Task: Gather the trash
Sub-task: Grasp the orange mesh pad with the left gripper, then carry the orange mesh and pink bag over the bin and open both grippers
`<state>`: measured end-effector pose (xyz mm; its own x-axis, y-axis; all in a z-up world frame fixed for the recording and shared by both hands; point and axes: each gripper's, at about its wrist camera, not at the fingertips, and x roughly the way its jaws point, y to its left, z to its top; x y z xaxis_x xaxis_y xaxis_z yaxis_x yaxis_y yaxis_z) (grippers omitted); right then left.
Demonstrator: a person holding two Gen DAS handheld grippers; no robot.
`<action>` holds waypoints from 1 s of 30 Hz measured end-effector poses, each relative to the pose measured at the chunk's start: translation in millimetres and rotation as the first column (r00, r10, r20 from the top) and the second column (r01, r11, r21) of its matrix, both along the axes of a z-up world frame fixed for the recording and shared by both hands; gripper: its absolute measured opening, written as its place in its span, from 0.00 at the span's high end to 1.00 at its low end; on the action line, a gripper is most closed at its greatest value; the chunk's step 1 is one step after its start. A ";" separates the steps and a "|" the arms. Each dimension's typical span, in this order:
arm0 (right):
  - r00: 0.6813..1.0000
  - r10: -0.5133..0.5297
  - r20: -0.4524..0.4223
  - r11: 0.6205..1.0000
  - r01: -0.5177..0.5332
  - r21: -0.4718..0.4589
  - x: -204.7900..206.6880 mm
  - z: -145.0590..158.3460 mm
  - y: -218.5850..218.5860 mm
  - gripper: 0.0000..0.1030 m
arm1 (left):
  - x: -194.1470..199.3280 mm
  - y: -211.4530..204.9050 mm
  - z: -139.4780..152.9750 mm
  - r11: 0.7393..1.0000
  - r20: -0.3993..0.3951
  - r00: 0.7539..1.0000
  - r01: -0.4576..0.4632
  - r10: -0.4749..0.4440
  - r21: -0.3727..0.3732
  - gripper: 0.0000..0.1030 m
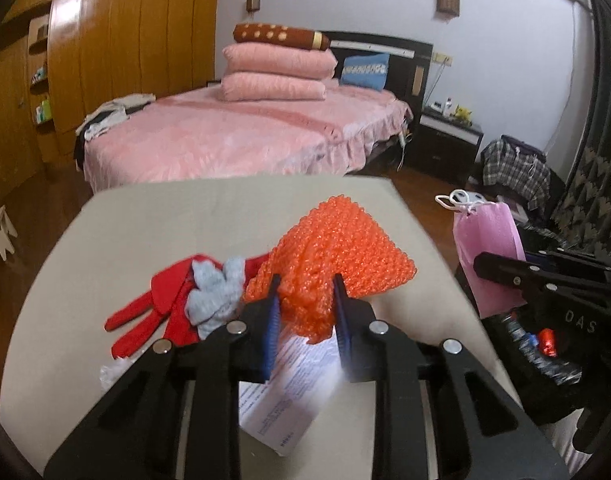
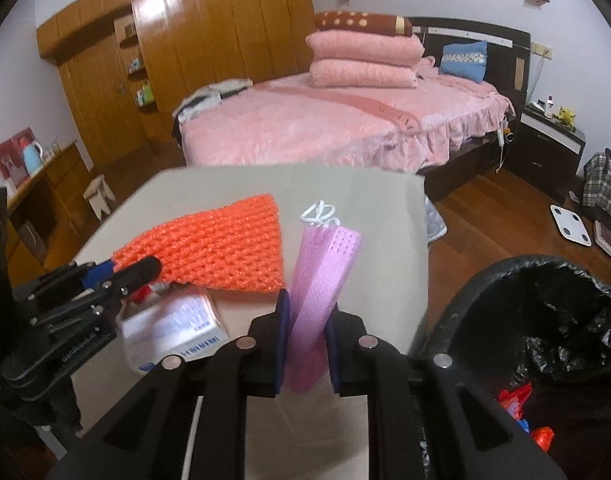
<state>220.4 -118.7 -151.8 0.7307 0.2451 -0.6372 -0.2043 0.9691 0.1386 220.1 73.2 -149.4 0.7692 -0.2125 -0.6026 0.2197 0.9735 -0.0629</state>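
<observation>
My left gripper is shut on an orange bubble-wrap pouch and holds it just above the beige table; it also shows in the right wrist view. My right gripper is shut on a pink face mask with white ear loops, near the table's right edge; the mask also shows in the left wrist view. A black-lined trash bin stands at the right beside the table, with wrappers inside. A white printed carton lies under the left gripper.
A red glove and a grey crumpled cloth lie on the table at the left. A pink bed stands behind the table. A wooden wardrobe lines the far left wall. A white scale lies on the floor.
</observation>
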 end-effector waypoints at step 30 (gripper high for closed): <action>0.969 -0.193 0.154 0.981 0.195 -0.003 -116.0 80.1 -132.0 0.84 | -85.8 -121.6 73.2 0.986 0.071 0.983 0.169 -0.168 -0.011 0.78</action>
